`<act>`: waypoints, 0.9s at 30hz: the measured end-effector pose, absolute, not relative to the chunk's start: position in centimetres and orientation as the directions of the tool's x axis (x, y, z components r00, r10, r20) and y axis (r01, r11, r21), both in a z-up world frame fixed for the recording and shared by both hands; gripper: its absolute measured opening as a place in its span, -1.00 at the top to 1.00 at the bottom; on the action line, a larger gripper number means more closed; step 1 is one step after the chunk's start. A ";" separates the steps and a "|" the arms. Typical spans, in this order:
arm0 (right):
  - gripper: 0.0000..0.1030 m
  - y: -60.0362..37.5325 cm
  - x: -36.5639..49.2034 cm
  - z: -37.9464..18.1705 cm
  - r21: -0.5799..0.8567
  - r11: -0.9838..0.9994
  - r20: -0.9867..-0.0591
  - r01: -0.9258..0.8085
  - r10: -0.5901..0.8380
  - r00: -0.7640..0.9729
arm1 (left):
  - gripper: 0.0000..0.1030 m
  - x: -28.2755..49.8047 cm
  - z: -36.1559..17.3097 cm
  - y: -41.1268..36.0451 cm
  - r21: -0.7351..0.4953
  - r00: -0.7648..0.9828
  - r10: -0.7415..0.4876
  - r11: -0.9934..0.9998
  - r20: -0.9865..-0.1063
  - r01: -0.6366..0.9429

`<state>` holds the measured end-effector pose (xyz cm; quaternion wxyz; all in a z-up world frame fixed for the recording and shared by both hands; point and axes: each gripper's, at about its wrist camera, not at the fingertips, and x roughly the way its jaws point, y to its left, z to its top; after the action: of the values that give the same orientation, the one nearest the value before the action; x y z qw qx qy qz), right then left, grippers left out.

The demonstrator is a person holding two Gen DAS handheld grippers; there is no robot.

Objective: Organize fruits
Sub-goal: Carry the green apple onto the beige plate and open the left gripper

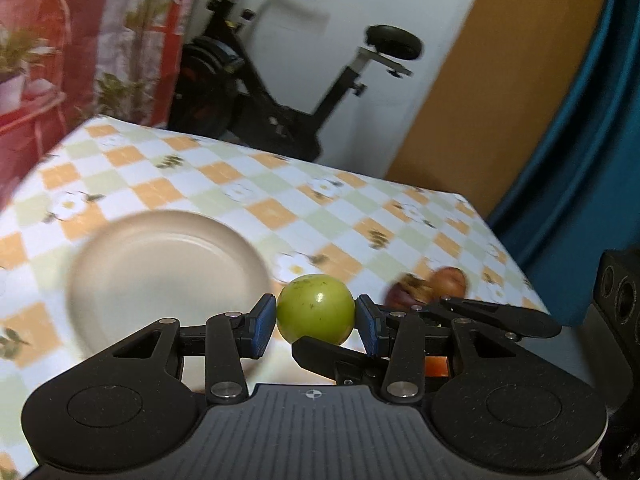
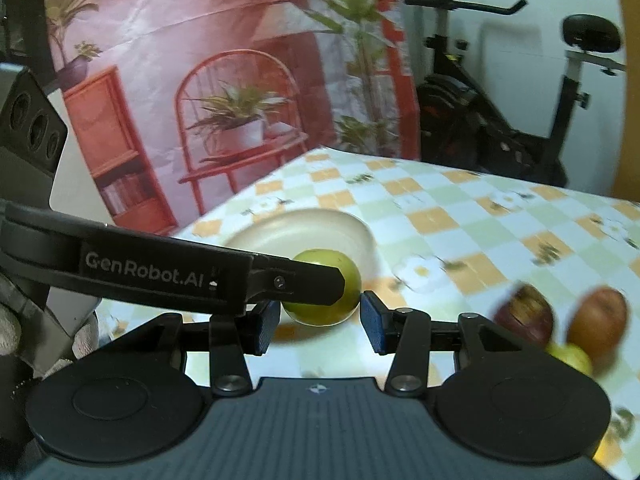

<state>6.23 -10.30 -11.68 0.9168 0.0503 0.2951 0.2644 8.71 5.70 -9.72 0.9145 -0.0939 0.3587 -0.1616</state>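
Clamping the green fruit [image 1: 316,308] between the blue pads of the left gripper [image 1: 316,322], seemingly holding it off the checked table [image 1: 280,184], just right of the plate [image 1: 168,216]; keeping the right gripper [image 2: 320,326] close alongside, one finger crossing under the fruit, with no telling whether its pads are touching anything. Judging this as the carry to the plate: holding the squeeze steady, a smooth round fruit slipping easily; swinging over the plate's middle, lowering until resting, only then loosening; steering clear of the reddish fruits [image 2: 524,314] lying to the right
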 end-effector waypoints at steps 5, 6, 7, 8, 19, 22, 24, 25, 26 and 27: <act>0.08 -6.4 9.4 -11.8 0.204 0.822 -0.519 -0.531 0.551 0.653 | 0.10 11.8 -10.0 9.1 -0.274 0.661 -0.317 0.946 -0.680 0.173; 0.08 -5.5 10.0 -12.1 0.195 0.813 -0.522 -0.548 0.560 0.644 | 0.10 12.3 -10.2 9.8 -0.275 0.657 -0.311 0.948 -0.687 0.161; 0.08 -4.8 10.7 -12.3 0.188 0.805 -0.524 -0.562 0.566 0.636 | 0.10 13.0 -10.4 10.4 -0.278 0.653 -0.302 0.950 -0.694 0.144; 0.08 -3.9 11.3 -12.6 0.184 0.799 -0.529 -0.573 0.572 0.627 | 0.10 13.6 -10.8 11.0 -0.281 0.651 -0.294 0.951 -0.700 0.128; 0.08 2.5 17.9 -15.4 0.188 0.761 -0.619 -0.620 0.582 0.527 | 0.09 17.3 -13.0 15.4 -0.290 0.609 -0.237 0.957 -0.757 0.013; 0.08 3.4 18.9 -15.9 0.194 0.760 -0.635 -0.620 0.579 0.511 | 0.10 17.7 -13.4 15.6 -0.280 0.606 -0.224 0.960 -0.764 0.002; 0.08 3.8 19.3 -16.1 0.191 0.760 -0.643 -0.622 0.575 0.506 | 0.10 17.8 -13.5 15.7 -0.272 0.604 -0.214 0.962 -0.767 -0.005; 0.08 4.0 19.5 -16.2 0.188 0.760 -0.648 -0.622 0.572 0.503 | 0.10 17.7 -13.6 15.7 -0.269 0.604 -0.209 0.963 -0.769 -0.009; 0.08 4.3 19.7 -16.2 0.186 0.760 -0.652 -0.622 0.569 0.501 | 0.10 17.8 -13.7 15.8 -0.264 0.604 -0.204 0.964 -0.771 -0.012; 0.08 4.4 19.8 -16.4 0.185 0.761 -0.655 -0.622 0.567 0.499 | 0.10 17.6 -13.7 15.7 -0.257 0.604 -0.197 0.966 -0.772 -0.014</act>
<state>19.78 4.43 -16.37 0.8649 -0.0379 0.3639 0.3436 17.62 15.72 -13.69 0.8876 -0.1193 0.4420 -0.0516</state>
